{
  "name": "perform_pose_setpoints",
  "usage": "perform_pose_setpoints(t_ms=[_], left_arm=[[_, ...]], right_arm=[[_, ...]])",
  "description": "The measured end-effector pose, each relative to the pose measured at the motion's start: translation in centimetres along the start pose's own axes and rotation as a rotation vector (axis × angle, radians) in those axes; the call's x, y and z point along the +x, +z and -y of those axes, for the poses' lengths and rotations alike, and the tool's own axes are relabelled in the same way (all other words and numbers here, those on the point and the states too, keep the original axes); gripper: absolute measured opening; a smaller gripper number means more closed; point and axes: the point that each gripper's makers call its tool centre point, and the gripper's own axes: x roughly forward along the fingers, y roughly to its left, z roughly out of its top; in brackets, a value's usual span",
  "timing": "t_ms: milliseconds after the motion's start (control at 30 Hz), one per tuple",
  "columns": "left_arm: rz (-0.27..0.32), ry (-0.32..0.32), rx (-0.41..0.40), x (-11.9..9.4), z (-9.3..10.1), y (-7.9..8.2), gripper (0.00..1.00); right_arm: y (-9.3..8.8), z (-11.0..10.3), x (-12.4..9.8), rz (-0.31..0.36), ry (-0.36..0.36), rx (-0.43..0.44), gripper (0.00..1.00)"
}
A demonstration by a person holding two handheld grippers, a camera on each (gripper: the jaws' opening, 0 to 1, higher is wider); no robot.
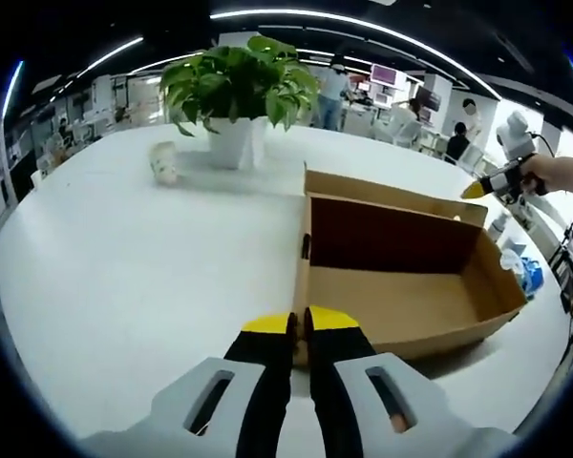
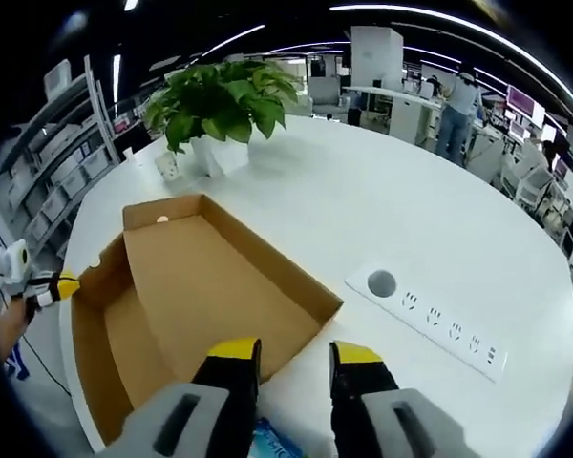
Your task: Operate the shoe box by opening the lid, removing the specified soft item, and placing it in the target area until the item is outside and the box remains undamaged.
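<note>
You are working at a wide white table (image 2: 382, 219) that is carrying a leafy potted plant (image 1: 237, 91) and a built-in socket strip (image 2: 430, 318). Long ceiling light strips (image 1: 363, 24) are glowing overhead. Shelving racks (image 2: 48, 172) are standing along one side, and desks with people, perhaps at workstations (image 1: 401, 105), are lining the far end.

Open-plan office: large white worktop (image 2: 382, 219) with built-in power strip (image 2: 430, 310), potted plant (image 2: 220, 100), shelving with bins (image 2: 62, 162) on one side, rows of desks with monitors (image 1: 387, 76) behind, people (image 2: 456, 114) standing at workstations, linear ceiling lights (image 1: 353, 24).
</note>
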Motion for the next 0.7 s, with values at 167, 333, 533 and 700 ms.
perform_pose_setpoints(t_ms=[167,333,533,700], left_arm=[[0.008,0.026,-0.003,0.1,-0.2,0.1,0.03],[0.014,0.042,-0.014,0.0,-0.3,0.0,0.02],[0.013,0.037,-0.025,0.0,-0.4,-0.1,0.02],[0.011,0.043,-0.019,0.0,-0.4,-0.1,0.01]], right_arm=[[-0.2,0.1,1.4,-0.008,-0.016,0.059,0.24],[-0.6,0.5,2.1,-0.014,-0.088,0.074,0.12],[-0.7,0.9,2.8,-0.022,-0.126,0.13,0.14],[-1.3,1.4,3.5,-0.067,-0.148,0.233,0.15]])
